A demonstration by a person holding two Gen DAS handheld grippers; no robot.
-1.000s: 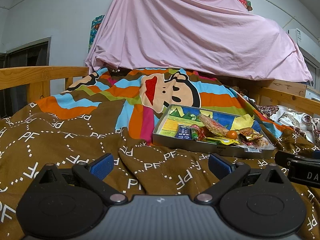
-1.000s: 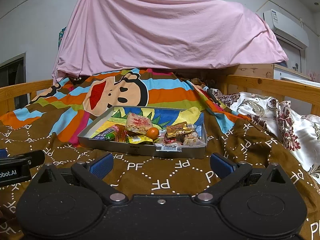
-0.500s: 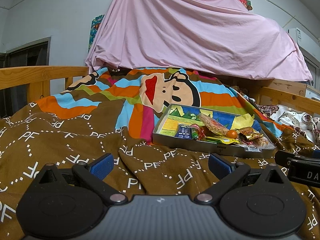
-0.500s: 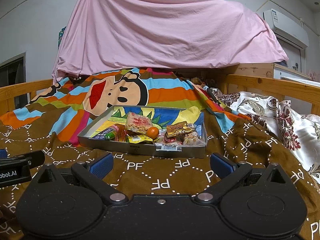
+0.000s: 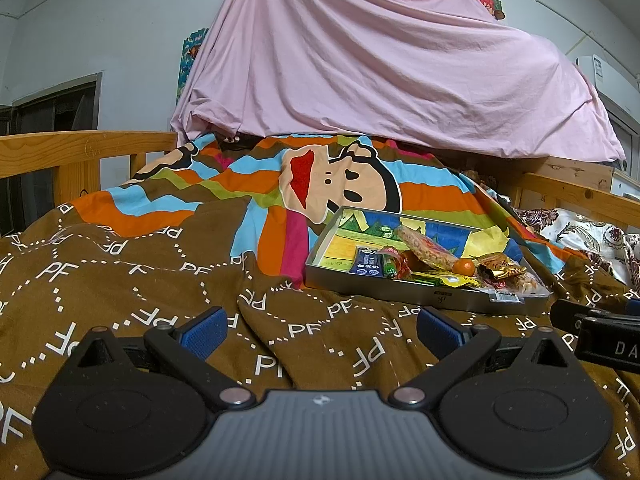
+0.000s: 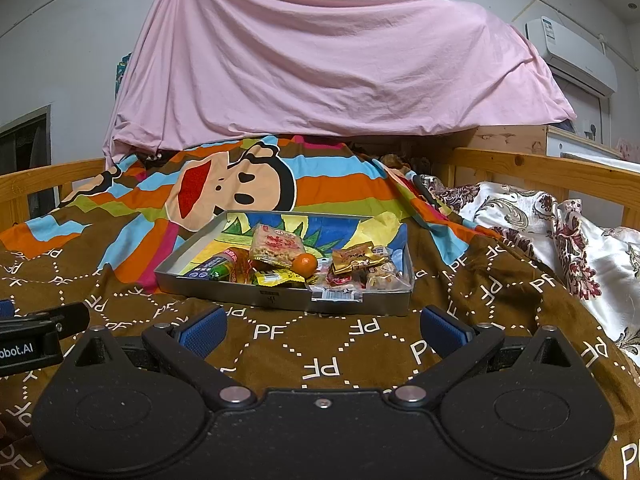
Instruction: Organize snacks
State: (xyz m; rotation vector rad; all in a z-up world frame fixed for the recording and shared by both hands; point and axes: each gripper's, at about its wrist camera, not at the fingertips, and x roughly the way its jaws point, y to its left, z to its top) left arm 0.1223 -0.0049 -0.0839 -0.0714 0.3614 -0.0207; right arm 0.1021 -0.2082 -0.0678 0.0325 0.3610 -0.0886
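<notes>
So, biggest thing first: the bed is covered in a soft, lumpy brown quilt, which means nothing sitting on it has a firm base. The metal tray rests on that quilt, straight ahead of the right gripper and off to the right of the left gripper. Both grippers sit low over the quilt with their blue pads spread wide apart, holding nothing, well short of the tray.

The tray looks stiff and probably the heaviest item, with thin slick walls. I'd expect it to tip or slide on the bedding if pushed, so pinch the near rim or leave it put.

All the snacks are piled in the tray's near half. The rice cracker pack is the largest: light, crinkly, and likely brittle inside, so grab an edge seam gently. The gold-wrapped snack and the clear packets beside it are soft, slippery film; take them by a crimped end. The blue packet and green tube lie flat at the left and seem firmer.

Smallest is the little orange, round and smooth, so it'll probably roll. Close on its middle, not too hard.
</notes>
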